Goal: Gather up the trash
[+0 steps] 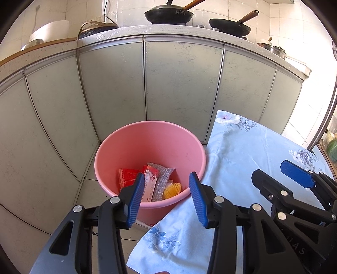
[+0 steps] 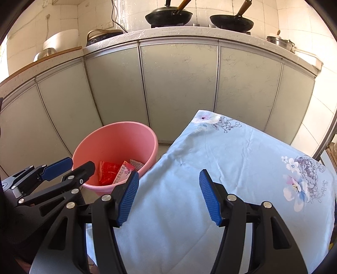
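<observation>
A pink bucket stands on the floor by the cabinets. It holds a red packet, a red and white wrapper, a silvery mesh bag and a yellow foam net. My left gripper is open and empty above the bucket's near rim. My right gripper is open and empty over the light blue flowered cloth. The bucket also shows in the right wrist view, left of the cloth. Each gripper shows in the other's view, the right and the left.
Grey-green cabinet doors run behind the bucket under a stone counter. On it stand two black woks, a rice cooker and steel pots. The cloth-covered table sits right of the bucket.
</observation>
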